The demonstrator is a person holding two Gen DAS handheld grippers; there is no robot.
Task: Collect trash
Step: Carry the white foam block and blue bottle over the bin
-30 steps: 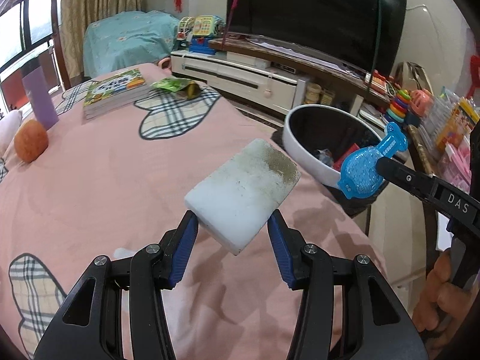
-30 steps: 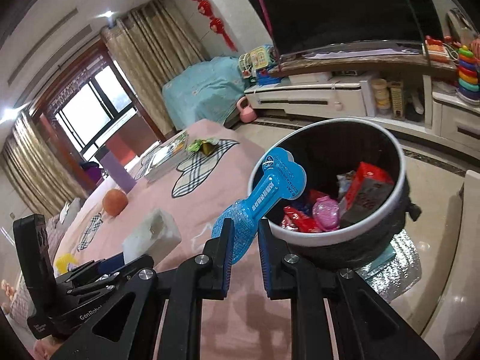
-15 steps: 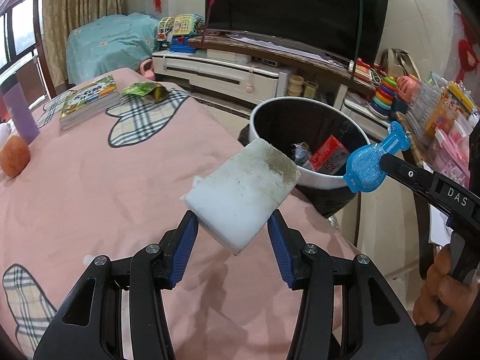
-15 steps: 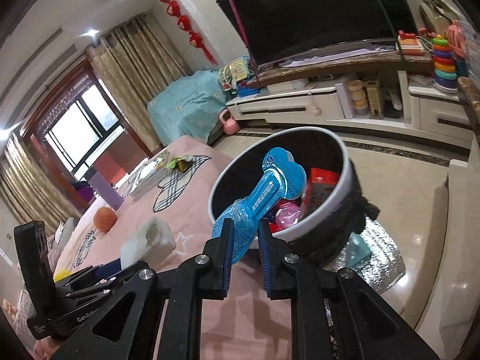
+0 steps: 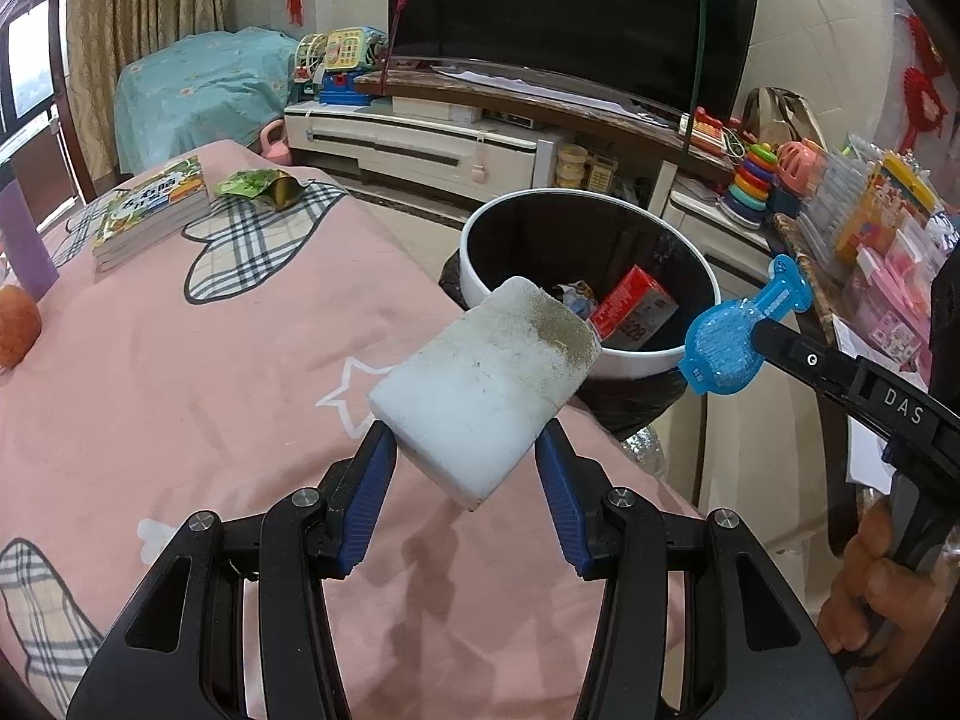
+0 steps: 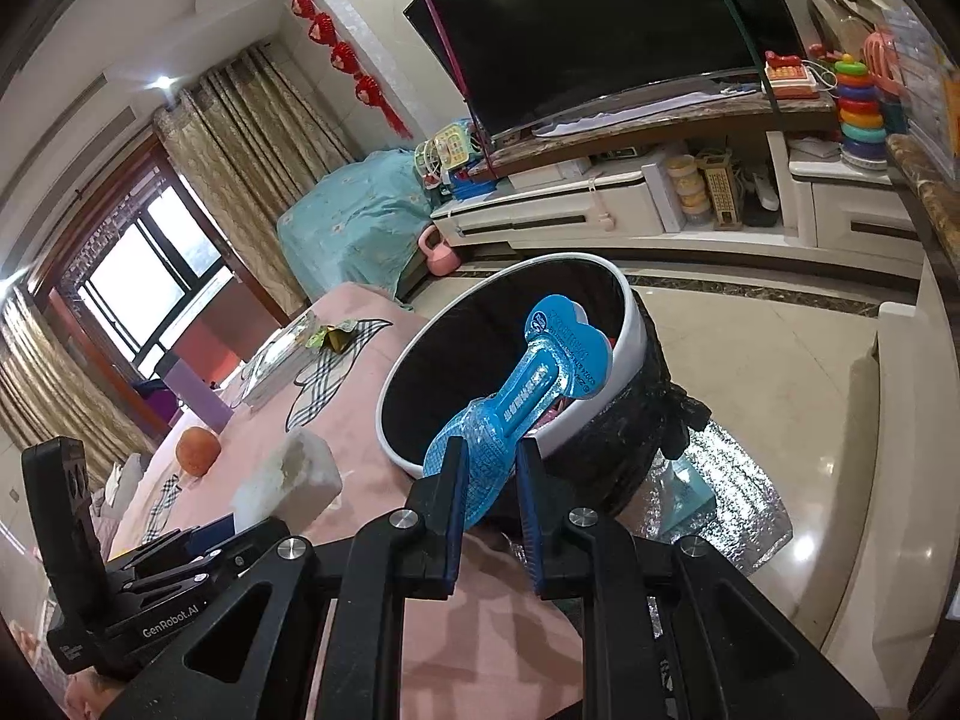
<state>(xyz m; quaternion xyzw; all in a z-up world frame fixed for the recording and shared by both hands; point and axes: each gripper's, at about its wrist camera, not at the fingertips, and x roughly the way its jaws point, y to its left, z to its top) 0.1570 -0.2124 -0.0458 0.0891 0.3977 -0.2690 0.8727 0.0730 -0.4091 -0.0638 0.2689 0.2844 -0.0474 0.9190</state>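
My left gripper [image 5: 465, 456] is shut on a dirty white sponge block [image 5: 486, 396], held above the pink bed edge just short of the trash bin [image 5: 636, 354]. The sponge also shows in the right wrist view [image 6: 288, 474]. My right gripper [image 6: 486, 468] is shut on a blue fish-shaped plastic packet [image 6: 528, 384], whose tip reaches over the white rim of the bin [image 6: 630, 324]. The packet also shows in the left wrist view [image 5: 738, 330] at the bin's right rim. The black-lined bin holds a red box [image 5: 636, 312] and other wrappers.
On the pink bed lie a stack of books [image 5: 153, 210], a green wrapper [image 5: 258, 186], an orange fruit [image 5: 18, 324] and a purple bottle [image 5: 24, 240]. A TV stand with a large TV [image 5: 570, 18] stands behind the bin; toys crowd a shelf [image 5: 840, 204] at right.
Both grippers have moved toward the bin with their loads. The bin appears nearer and more open in the left view; the blue packet now overlaps the bin's rim.
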